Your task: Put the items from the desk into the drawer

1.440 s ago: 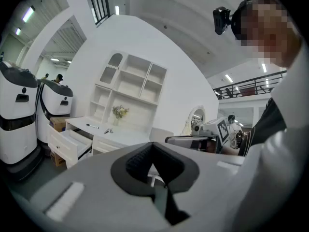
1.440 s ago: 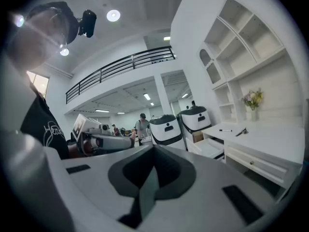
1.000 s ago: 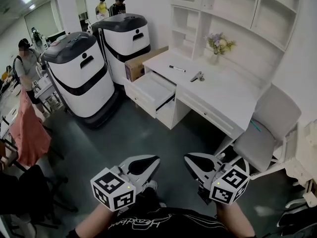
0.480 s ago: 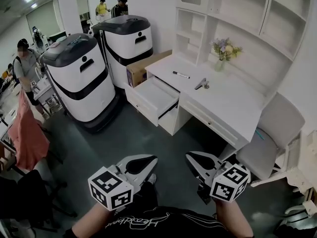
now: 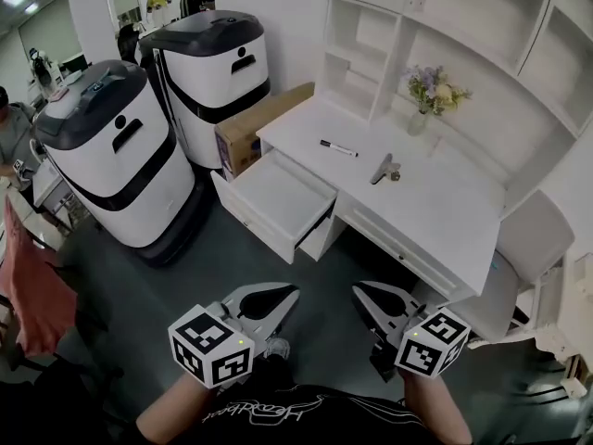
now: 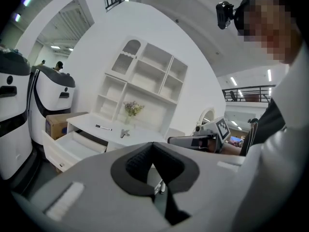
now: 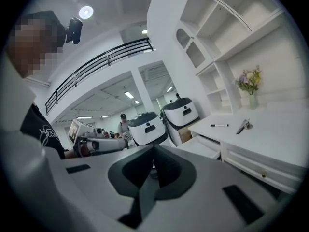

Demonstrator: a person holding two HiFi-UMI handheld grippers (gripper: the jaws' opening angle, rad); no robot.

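Standing well ahead of both grippers, the white desk sits beside two white machines. The marker lies on it, long axis crosswise to the left gripper and right gripper; a metal clip lies near the marker. The open drawer looks empty. Both grippers are closed, holding nothing.

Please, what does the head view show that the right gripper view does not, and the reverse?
Only the head view shows the grey chair beside the desk and the red cloth. Only the right gripper view shows the balcony railing and a ceiling lamp. Both show the black marker, the metal clip, the flowers and the open drawer.
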